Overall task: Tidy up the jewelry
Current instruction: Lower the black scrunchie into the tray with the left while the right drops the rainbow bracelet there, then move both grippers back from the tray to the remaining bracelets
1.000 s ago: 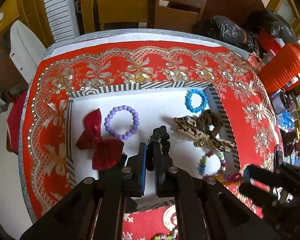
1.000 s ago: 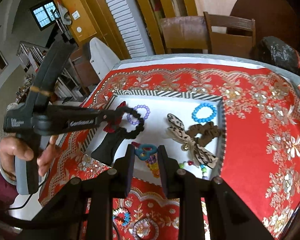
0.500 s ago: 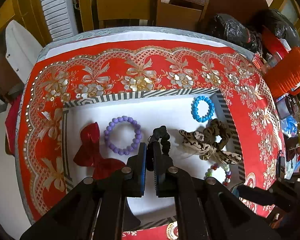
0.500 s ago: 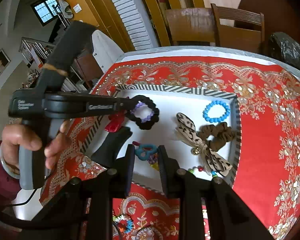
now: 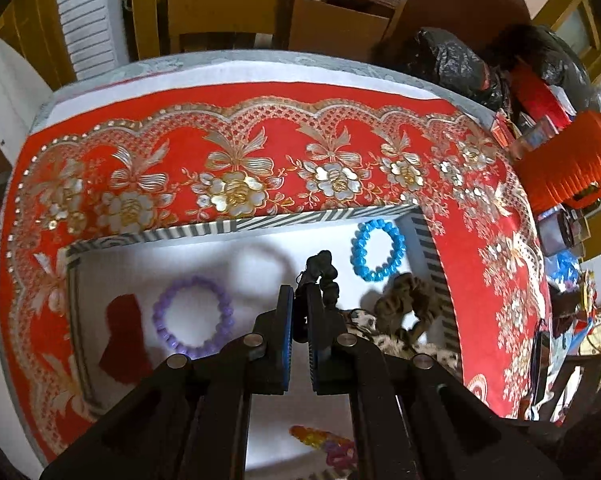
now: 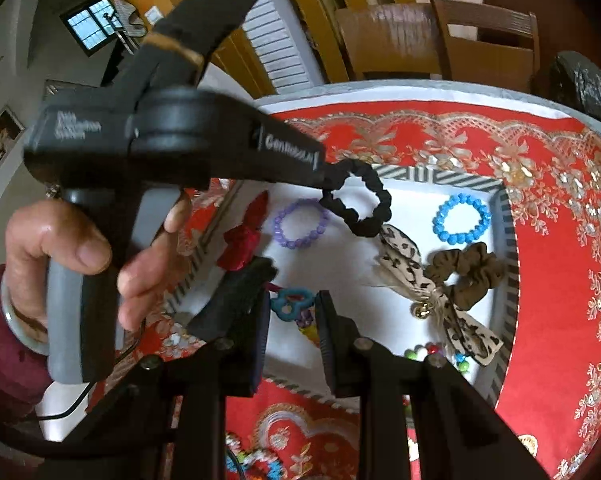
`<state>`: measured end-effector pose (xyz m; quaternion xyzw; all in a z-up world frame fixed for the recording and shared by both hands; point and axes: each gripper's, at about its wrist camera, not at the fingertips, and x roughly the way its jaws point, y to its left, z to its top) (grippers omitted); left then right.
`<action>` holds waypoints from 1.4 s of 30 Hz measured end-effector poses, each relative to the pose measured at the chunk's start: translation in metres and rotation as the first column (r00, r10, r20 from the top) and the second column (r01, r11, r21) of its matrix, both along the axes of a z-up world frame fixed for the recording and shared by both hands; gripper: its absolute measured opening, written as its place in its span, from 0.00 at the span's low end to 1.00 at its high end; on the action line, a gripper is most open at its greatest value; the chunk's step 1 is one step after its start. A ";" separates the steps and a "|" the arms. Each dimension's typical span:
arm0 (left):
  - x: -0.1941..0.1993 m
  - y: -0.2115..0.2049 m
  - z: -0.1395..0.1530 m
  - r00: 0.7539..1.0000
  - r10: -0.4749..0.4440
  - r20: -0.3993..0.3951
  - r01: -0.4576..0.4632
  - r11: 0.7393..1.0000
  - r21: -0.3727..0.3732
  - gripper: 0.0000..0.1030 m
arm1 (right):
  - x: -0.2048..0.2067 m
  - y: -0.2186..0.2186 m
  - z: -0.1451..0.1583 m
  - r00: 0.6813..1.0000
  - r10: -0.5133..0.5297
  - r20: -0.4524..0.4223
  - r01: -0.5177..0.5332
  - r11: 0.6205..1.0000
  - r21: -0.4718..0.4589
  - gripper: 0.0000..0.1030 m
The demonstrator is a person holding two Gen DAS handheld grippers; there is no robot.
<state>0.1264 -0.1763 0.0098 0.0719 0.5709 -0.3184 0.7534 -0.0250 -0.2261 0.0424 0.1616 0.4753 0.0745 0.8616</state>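
Observation:
My left gripper (image 5: 299,302) is shut on a black scrunchie (image 5: 323,274) and holds it in the air above the white tray (image 5: 284,222); the scrunchie (image 6: 358,204) hangs as a ring from it (image 6: 324,178) in the right wrist view. In the tray lie a purple bead bracelet (image 5: 192,318), a red bow (image 5: 122,338), a blue bead bracelet (image 5: 377,251), a brown scrunchie (image 5: 406,300) and a leopard bow (image 6: 420,280). My right gripper (image 6: 292,322) is shut on a colourful chain with a teal charm (image 6: 292,302) over the tray's near edge.
A red and gold cloth (image 5: 236,160) covers the table. An orange jug (image 5: 576,164), black bags (image 5: 456,64) and clutter stand at the right. Wooden chairs (image 5: 340,20) stand behind the table. More bead pieces (image 6: 256,462) lie on the cloth near me.
My left gripper has carried the black scrunchie forward and to the right over the tray, towards the blue bracelet. My right gripper has kept its hold at the tray's near edge.

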 end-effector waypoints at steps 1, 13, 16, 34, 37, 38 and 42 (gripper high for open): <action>0.003 -0.002 -0.004 1.000 0.004 0.001 -0.004 1.000 0.007 0.00 | 0.003 -0.006 -0.008 1.000 -0.023 -0.017 0.022 1.000 -0.009 0.23; 0.022 -0.010 -0.049 0.998 0.064 0.009 -0.064 0.991 0.120 0.00 | 0.006 -0.042 -0.049 0.985 -0.134 -0.111 0.130 0.991 -0.043 0.23; 0.025 -0.005 -0.050 0.996 0.083 0.020 -0.085 0.988 0.130 0.00 | 0.007 -0.034 -0.051 0.989 -0.100 -0.114 0.095 0.994 -0.048 0.23; -0.009 0.033 -0.009 0.992 0.108 0.070 -0.114 0.990 0.083 0.25 | -0.030 -0.030 -0.018 0.989 -0.136 -0.050 0.129 0.984 -0.119 0.41; -0.025 0.042 0.003 0.987 0.117 0.109 -0.128 0.987 0.098 0.25 | -0.046 -0.030 -0.003 0.988 -0.152 -0.008 0.150 0.981 -0.125 0.45; -0.031 0.045 0.006 0.986 0.118 0.117 -0.130 0.986 0.103 0.25 | -0.050 -0.030 0.001 0.988 -0.157 0.001 0.156 0.979 -0.130 0.45; -0.051 0.058 0.014 0.984 0.136 0.111 -0.145 0.986 0.083 0.25 | -0.065 -0.028 0.016 0.984 -0.173 0.032 0.176 0.972 -0.156 0.45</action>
